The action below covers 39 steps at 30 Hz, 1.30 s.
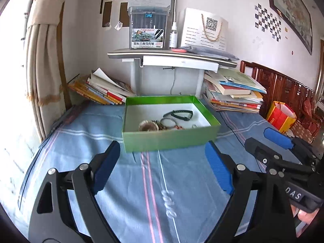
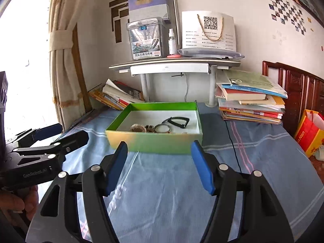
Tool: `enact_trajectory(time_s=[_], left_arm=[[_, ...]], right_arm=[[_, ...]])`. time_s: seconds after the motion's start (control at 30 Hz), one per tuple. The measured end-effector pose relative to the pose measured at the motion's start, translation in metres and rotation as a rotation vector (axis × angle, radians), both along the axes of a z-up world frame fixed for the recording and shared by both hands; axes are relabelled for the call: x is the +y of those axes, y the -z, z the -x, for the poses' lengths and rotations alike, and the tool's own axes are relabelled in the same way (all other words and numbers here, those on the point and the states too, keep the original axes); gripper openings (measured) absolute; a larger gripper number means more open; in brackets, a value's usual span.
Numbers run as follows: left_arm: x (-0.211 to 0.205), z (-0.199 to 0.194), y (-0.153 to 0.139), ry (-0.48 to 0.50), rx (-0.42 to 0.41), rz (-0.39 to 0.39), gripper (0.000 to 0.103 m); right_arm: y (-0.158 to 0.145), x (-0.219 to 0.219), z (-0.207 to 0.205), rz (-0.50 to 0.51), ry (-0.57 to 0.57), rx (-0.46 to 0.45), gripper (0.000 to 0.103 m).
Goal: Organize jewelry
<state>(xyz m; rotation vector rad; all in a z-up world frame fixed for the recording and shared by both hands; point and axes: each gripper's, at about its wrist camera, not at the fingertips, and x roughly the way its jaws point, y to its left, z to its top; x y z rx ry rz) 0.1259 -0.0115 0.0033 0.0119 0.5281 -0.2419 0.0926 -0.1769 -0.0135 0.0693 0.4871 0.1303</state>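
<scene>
A green box [image 1: 168,141] [image 2: 154,142] with a white inside stands on the blue striped cloth. Inside it lie a black band [image 1: 179,114] [image 2: 179,121], a ring-shaped bracelet [image 1: 168,122] [image 2: 162,128] and a heap of brownish beaded pieces [image 1: 147,126] [image 2: 138,128]. My left gripper [image 1: 164,170] is open, nothing between its blue pads, and sits on the near side of the box. My right gripper [image 2: 160,168] is open and empty too, just short of the box's front wall. Each gripper shows at the edge of the other's view: the right gripper [image 1: 265,141], the left gripper [image 2: 66,133].
Behind the box stands a small white desk [image 1: 172,57] carrying a marker case, a spray bottle and a paper bag. Book stacks lie at the left [image 1: 101,91] and the right [image 1: 235,93]. A black cable [image 2: 232,141] runs across the cloth to the right of the box. A curtain hangs at the left.
</scene>
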Motion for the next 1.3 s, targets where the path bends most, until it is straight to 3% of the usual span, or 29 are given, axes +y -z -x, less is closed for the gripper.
enact_trajectory(time_s=[0.4,1.3], left_arm=[[0.013,0.037,0.019,-0.029,0.019,0.002,0.085],[0.013,0.031,0.026,-0.038,0.049,-0.011,0.085]], right_arm=[[0.012,-0.002,0.033,-0.009,0.032,0.035,0.065],[0.014,-0.003,0.03,-0.007,0.039,0.052,0.065]])
